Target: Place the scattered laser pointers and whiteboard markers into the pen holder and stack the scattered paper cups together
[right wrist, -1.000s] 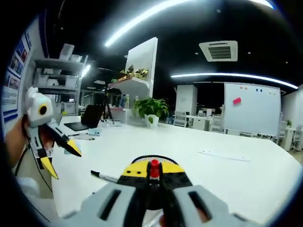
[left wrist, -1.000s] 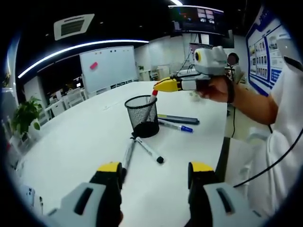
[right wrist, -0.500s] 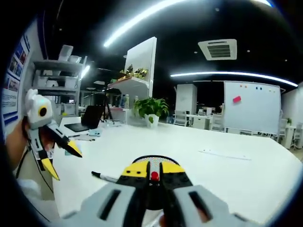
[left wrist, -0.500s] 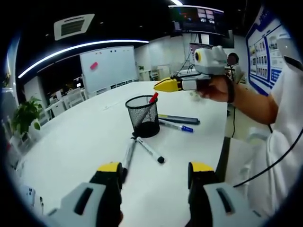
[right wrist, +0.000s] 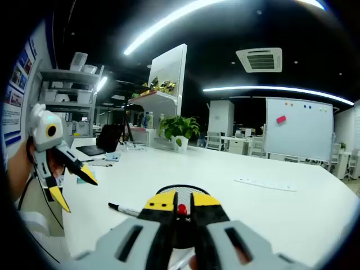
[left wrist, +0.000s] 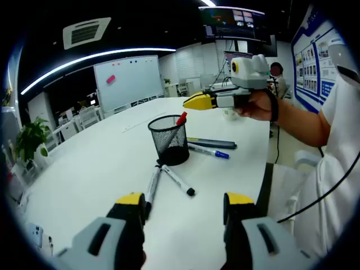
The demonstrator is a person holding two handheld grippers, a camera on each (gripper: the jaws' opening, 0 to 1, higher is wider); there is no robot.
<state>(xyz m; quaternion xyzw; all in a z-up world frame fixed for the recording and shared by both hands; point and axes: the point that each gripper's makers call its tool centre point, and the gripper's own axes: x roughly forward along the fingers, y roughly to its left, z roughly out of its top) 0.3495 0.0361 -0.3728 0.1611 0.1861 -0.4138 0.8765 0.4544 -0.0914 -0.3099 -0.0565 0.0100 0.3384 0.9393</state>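
A black mesh pen holder stands on the white table, with a red-capped marker leaning inside it. My right gripper hovers just above and to the right of the holder, jaws slightly parted and clear of the marker. In the right gripper view the red cap shows low in the narrow gap of that gripper, over the holder's rim. Two markers lie in front of the holder, and a grey pen and a blue-capped pen lie behind it. My left gripper is open and holds nothing.
A person's hand and sleeve reach in from the right, near the table's edge. A phone lies at the near left. My left gripper hangs at the table's left end beside a black marker. A ruler lies farther back.
The red-capped marker has dropped from the right gripper's jaws into the pen holder. The jaws have parted a little. The left gripper has stayed where it was.
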